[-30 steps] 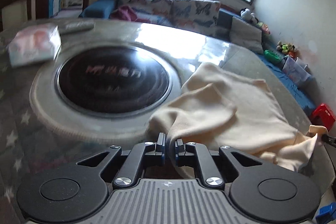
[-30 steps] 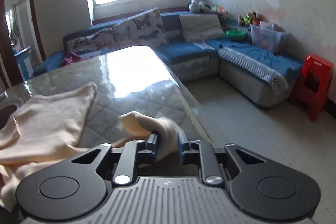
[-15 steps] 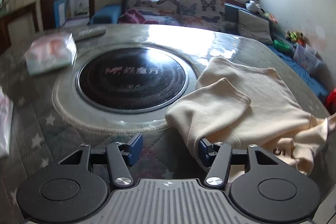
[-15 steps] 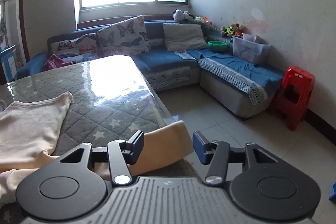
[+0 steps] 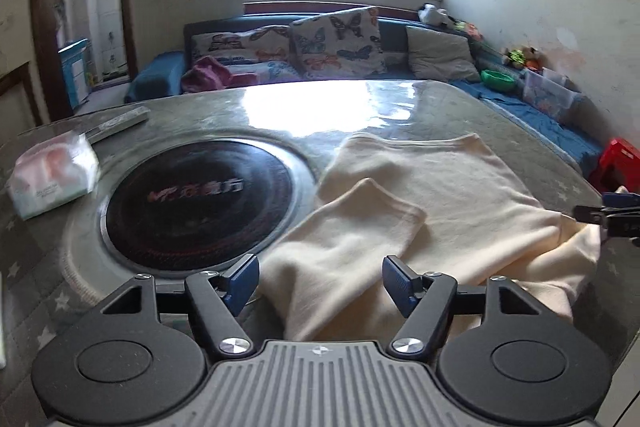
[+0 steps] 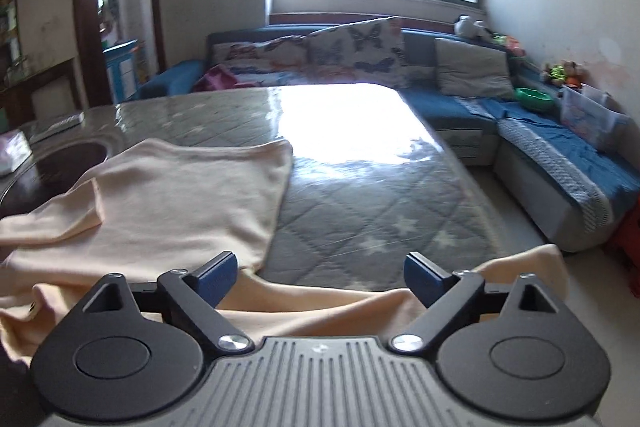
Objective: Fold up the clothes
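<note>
Currently we are releasing the cream garment (image 5: 432,195) onto the tabletop (image 6: 360,187): left gripper (image 5: 318,281) and right gripper (image 6: 320,273) are opening wide, gripping nothing. One sleeve is lying folded inward at 12 o'clock; remaining folds are pending.

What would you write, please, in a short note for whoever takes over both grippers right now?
Left gripper: open, jaws have just been opening, pads clear of the cloth below.
Right gripper: open, jaws just opened wide, nothing pinched.
The cream garment lies on the quilted table beside the round black hob, one sleeve folded over its body, the other hanging at the table's right edge.
Left: fold the second sleeve, then the body.
</note>
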The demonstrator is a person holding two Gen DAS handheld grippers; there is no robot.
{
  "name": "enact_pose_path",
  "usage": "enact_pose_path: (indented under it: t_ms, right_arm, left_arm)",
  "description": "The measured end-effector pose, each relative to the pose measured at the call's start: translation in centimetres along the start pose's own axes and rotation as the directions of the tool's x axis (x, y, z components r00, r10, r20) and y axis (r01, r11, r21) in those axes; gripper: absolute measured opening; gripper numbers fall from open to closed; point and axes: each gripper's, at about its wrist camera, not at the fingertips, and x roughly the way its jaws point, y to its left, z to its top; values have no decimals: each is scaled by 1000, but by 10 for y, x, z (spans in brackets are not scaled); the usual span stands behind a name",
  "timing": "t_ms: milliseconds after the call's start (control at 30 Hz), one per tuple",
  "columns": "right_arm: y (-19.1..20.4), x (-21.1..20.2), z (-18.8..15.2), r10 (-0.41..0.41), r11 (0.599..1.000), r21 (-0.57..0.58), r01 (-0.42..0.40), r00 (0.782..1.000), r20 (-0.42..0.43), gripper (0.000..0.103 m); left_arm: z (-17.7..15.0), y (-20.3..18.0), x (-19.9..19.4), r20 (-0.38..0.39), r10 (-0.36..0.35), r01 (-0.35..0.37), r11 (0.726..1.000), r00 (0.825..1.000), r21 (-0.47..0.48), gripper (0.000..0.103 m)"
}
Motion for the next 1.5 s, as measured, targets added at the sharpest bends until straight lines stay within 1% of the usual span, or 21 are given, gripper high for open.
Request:
enact_pose_path:
  t_ms: [67,100,267,367,433,467,500,600,700,767,833,933,967,1033,1100,1167,1233,1267,1300,1367,1500]
  right_arm:
    - [7,4,-2,6,1000,-14,-6,1000,-14,95]
    - [10,6,-3,9,1000,-19,-9,1000,-21,96]
    - [10,8,-12,19,1000,-20,-20,999,-51,98]
    - [11,10,-14,14,1000,-25,-16,998,-58,100]
    - [12,11,-15,13,999,-29,-15,998,-60,101]
    - [12,11,-14,11,999,-34,-13,998,-61,102]
    - [13,11,-15,9,999,-38,-11,998,-61,103]
    - [11,12,-15,13,999,-34,-15,998,-63,103]
    - [9,13,-16,19,1000,-24,-20,998,-66,103]
    - [9,13,-16,18,1000,-24,-20,998,-66,103]
    - [10,14,-16,14,999,-28,-16,998,-67,103]
    - [13,15,-16,7,999,-35,-10,998,-67,103]
    - [13,15,-16,6,999,-36,-9,998,-67,103]
    - [14,17,-16,2,999,-34,-5,998,-69,103]
    - [16,19,-16,-4,999,-33,1,997,-72,103]
    - [17,19,-16,-12,999,-36,10,997,-75,103]
    - [20,20,-16,-20,999,-41,17,997,-77,103]
    - [19,20,-16,-20,999,-39,17,997,-77,103]
    - [19,20,-16,-19,999,-37,16,997,-77,103]
    - [18,20,-16,-18,999,-33,15,997,-78,103]
    - [17,19,-20,-12,999,-37,10,998,-54,103]
  left_arm:
    - [5,-14,13,-3,-22,22,999,1000,38,58]
    - [8,-20,21,-6,-30,31,998,1000,53,57]
    - [17,-50,63,-32,-67,71,990,997,124,57]
    - [15,-64,85,-45,-40,47,983,998,176,57]
    - [12,-65,95,-52,-22,31,982,998,186,43]
    - [12,-62,95,-41,-25,32,984,999,177,33]
    - [11,-58,94,-31,-27,32,986,999,166,14]
    - [15,-32,81,3,-17,17,997,1000,70,6]
    - [19,9,53,62,73,-70,996,995,-47,3]
    - [17,41,33,87,138,-125,981,987,-147,2]
    - [12,70,12,104,199,-171,958,974,-231,2]
    - [-1,101,-11,91,275,-236,922,957,-306,2]
    - [-5,106,-15,85,272,-233,919,959,-317,2]
    - [-8,104,-18,79,225,-191,932,971,-309,2]
    - [-6,85,-14,72,169,-146,957,983,-252,6]
    - [-4,56,-4,73,90,-77,983,993,-169,8]
    - [-1,23,9,66,30,-25,996,997,-81,17]
    - [1,8,16,60,8,-6,999,998,-40,30]
    - [2,-5,24,54,-8,8,1000,999,-8,37]
    - [4,-26,39,35,-27,25,999,999,46,43]
    - [5,-55,63,3,-38,37,991,999,128,50]
